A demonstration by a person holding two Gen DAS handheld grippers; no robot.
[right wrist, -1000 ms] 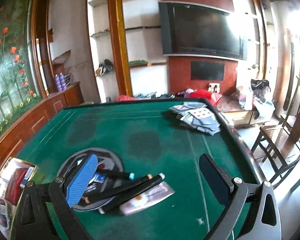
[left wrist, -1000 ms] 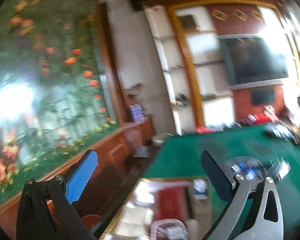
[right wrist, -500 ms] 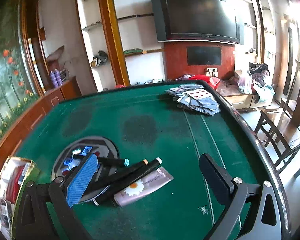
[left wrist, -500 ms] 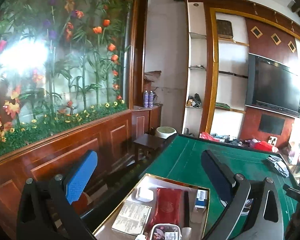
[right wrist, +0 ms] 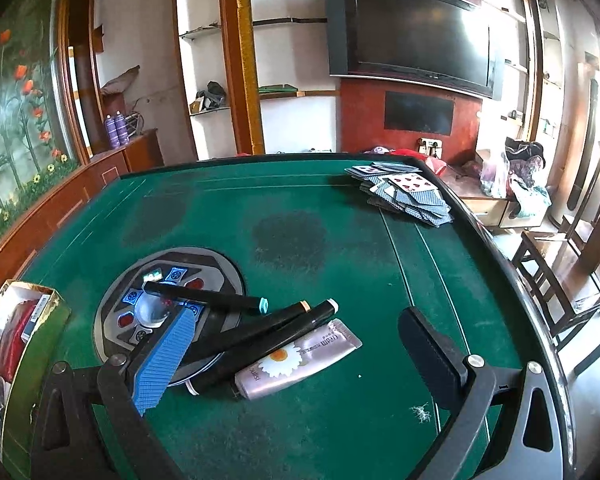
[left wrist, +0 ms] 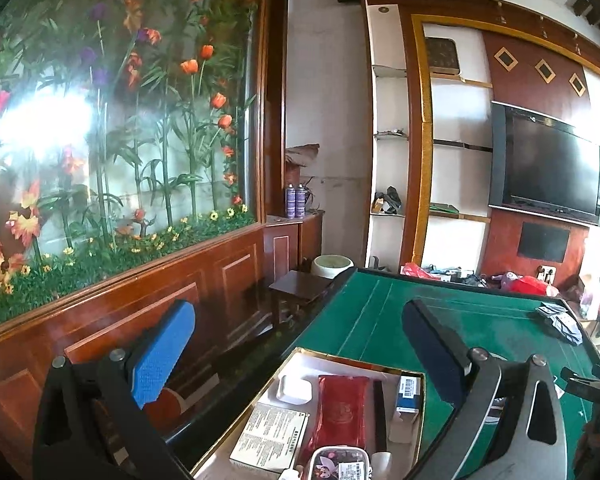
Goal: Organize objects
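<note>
Approach step: right tool [right wrist: 292, 344] wide open, empty over cream tube [right wrist: 296, 360] & pens [right wrist: 260, 336]; left tool [left wrist: 296, 352] open; next = grab one for box [left wrist: 412, 372].

The gold-rimmed box [left wrist: 342, 357] is chopped off by the bottom edge, so its near end is out of view. Print on the pink cream tube [right wrist: 296, 360] is mostly too tiny to read, and the black pens [right wrist: 260, 336] run behind the blue pad.

Green table [right wrist: 340, 208]: tubes [right wrist: 296, 360], cards [right wrist: 404, 196], box [right wrist: 40, 320].
</note>
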